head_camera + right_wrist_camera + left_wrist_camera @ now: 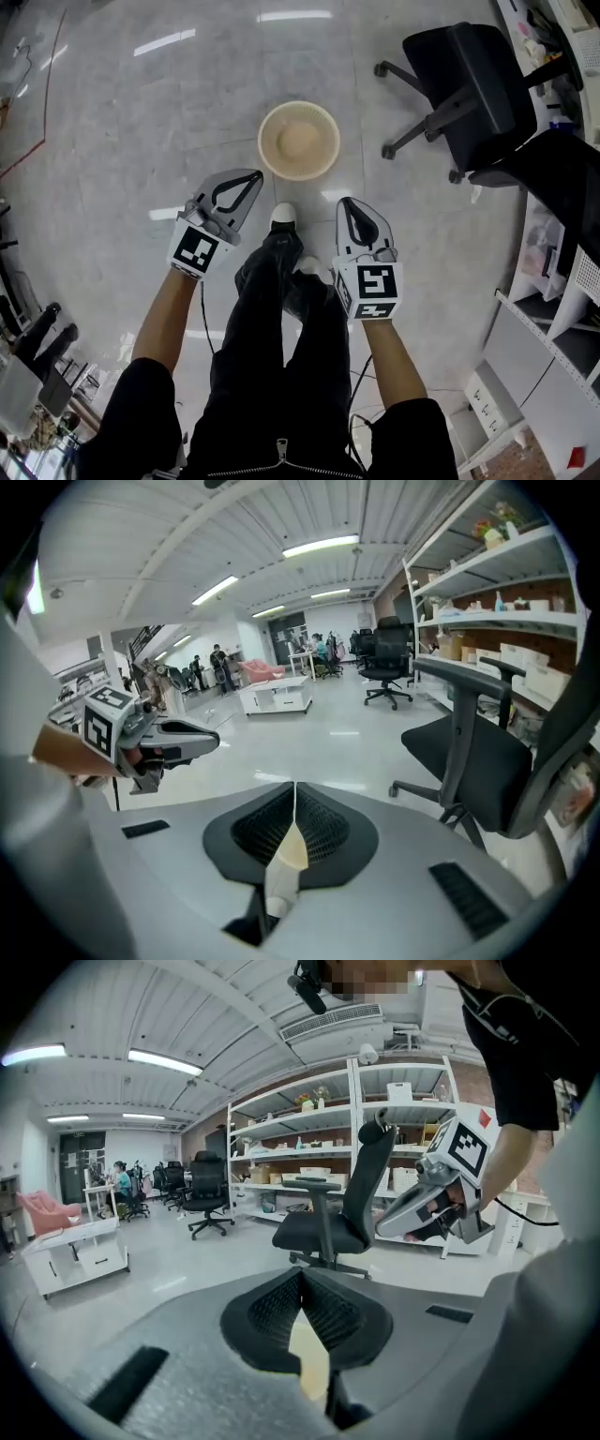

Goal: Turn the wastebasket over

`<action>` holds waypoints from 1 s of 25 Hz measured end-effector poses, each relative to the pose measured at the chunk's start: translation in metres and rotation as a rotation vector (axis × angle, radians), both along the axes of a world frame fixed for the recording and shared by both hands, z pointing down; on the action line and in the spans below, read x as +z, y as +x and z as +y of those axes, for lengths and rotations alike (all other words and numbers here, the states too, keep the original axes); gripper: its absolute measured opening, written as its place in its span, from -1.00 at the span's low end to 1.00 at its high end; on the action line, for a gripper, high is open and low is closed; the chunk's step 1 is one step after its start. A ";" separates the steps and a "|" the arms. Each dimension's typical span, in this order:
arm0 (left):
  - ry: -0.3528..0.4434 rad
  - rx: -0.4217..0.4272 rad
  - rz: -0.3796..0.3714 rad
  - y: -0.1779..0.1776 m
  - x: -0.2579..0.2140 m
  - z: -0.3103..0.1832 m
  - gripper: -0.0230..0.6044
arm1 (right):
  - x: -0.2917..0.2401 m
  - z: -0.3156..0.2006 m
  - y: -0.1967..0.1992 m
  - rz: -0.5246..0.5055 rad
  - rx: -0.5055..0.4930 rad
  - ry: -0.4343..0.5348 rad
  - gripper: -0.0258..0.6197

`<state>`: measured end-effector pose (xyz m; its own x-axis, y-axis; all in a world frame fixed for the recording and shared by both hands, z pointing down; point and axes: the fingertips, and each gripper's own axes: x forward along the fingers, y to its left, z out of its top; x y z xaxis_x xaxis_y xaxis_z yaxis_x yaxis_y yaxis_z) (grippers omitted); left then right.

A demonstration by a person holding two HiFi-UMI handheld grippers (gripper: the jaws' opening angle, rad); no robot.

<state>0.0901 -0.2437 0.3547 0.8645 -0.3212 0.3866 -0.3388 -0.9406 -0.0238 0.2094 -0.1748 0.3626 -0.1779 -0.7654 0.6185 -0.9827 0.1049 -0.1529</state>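
The wastebasket [298,141] is a round cream woven basket on the grey floor, seen from above, just ahead of the person's white shoes. My left gripper [253,175] hangs to its lower left, jaws shut and empty, its tip close to the rim but apart from it. My right gripper [345,202] is lower right of the basket, also shut and empty. In the left gripper view a cream sliver of the basket [309,1358] shows below the closed jaws [300,1274]. The right gripper view shows the same basket [286,855] under its shut jaws [295,787].
A black office chair [469,84] stands right of the basket, with white shelving [562,281] along the right side. The person's dark trouser legs and shoes [283,216] are between the two grippers. Desks, chairs and people are far across the room [309,653].
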 end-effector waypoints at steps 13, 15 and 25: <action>-0.014 -0.043 0.115 -0.017 0.247 -0.019 -0.91 | 0.238 -0.029 0.005 0.135 -0.168 0.112 -0.87; -0.009 -0.044 0.126 -0.015 0.280 -0.022 -0.91 | 0.270 -0.037 0.007 0.156 -0.207 0.128 -0.87; -0.005 -0.057 0.190 -0.026 0.374 -0.016 -0.91 | 0.382 -0.017 -0.065 0.226 -0.675 0.090 -0.86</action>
